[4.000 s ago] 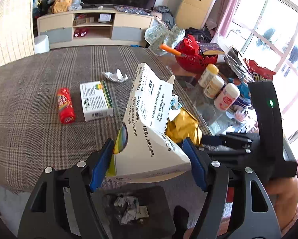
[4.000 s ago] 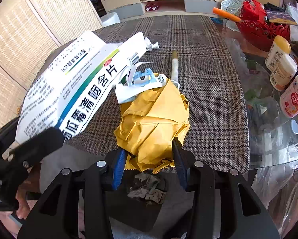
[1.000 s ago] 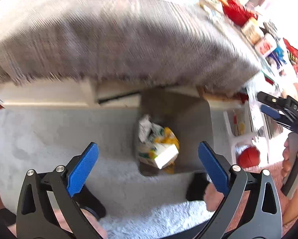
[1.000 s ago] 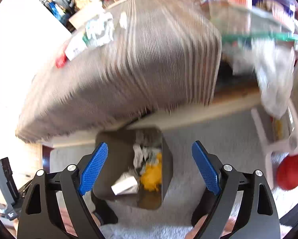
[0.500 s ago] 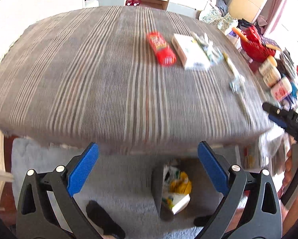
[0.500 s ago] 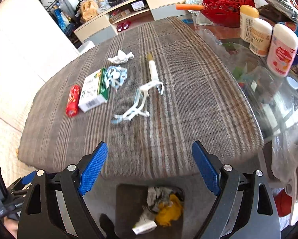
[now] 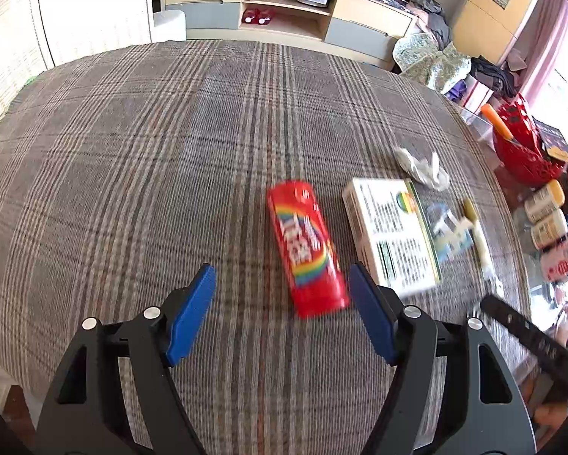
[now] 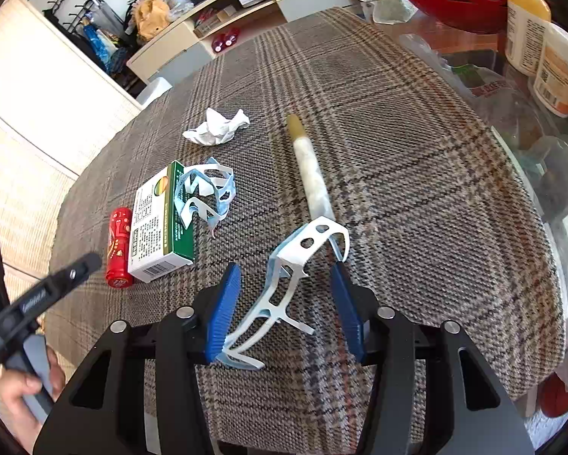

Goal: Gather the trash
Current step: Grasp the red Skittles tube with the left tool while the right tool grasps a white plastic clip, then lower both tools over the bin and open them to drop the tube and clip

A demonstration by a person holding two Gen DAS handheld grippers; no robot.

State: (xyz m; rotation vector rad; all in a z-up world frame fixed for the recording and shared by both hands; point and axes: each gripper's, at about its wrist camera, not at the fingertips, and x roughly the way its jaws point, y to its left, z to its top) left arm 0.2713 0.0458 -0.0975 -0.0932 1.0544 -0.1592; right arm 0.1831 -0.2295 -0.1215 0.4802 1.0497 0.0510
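Two pieces of litter are being lined up at once, one for each hand. From the left wrist view, the left gripper (image 7: 282, 295) hangs over the plaid-covered counter (image 7: 132, 159) with its jaws parted and nothing pressed between them; they have just been closing in from their widest. A red candy tube (image 7: 304, 246) lies flat on the cloth, its near end just ahead of the right-hand pad and not yet fully between the pads. Beside it lies a white and green medicine box (image 7: 392, 235), and farther back a crumpled tissue (image 7: 420, 167). The step here, as I judge it, is the approach to the tube: the hand needs to shift toward it, come down so the pads straddle its sides, then squeeze. From the right wrist view, the right gripper (image 8: 284, 303) sits lower over the cloth, and a thin white plastic cut-out strip (image 8: 284, 292) lies between its jaws, which have just been narrowing; the pads do not yet clamp it, though its near end seems to brush the left pad. A long capped tube (image 8: 312, 178) lies just beyond, and a second curled cut-out (image 8: 204, 197) rests on the box. Closing fully should catch the flimsy strip, but it may bend or slip.
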